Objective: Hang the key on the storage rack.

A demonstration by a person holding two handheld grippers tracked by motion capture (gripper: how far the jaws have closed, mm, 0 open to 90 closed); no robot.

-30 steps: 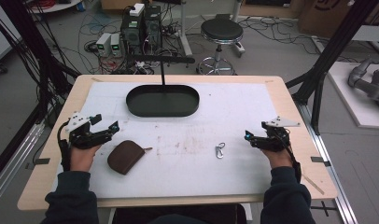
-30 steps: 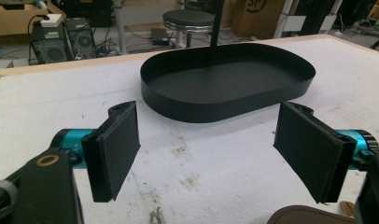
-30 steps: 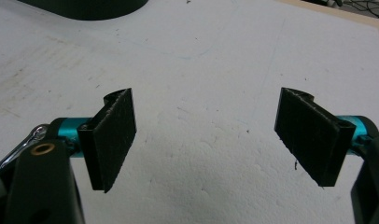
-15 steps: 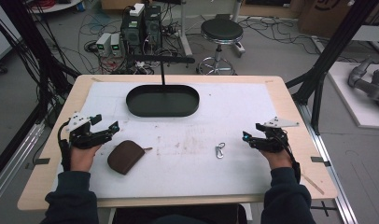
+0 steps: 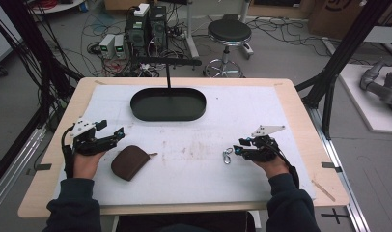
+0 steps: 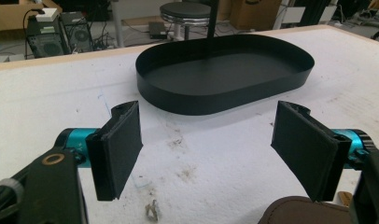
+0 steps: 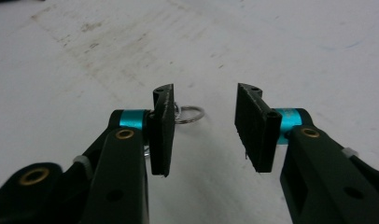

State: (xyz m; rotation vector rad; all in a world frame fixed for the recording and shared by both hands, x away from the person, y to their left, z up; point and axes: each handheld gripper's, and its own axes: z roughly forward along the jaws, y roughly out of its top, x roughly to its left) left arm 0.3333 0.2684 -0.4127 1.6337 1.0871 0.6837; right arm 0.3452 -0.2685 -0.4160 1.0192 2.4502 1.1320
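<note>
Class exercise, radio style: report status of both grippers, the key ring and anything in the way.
Left gripper open, beside brown pouch. Right gripper open, jaws just closing, at key ring, not pinched. Path unobstructed; black tray far off.

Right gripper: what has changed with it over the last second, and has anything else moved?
The right gripper has slid left across the mat to the metal key clip, and its jaws have just been closing; the clip's ring shows beside one pad, not yet pinched. The left gripper, brown pouch and black tray stayed put.
</note>
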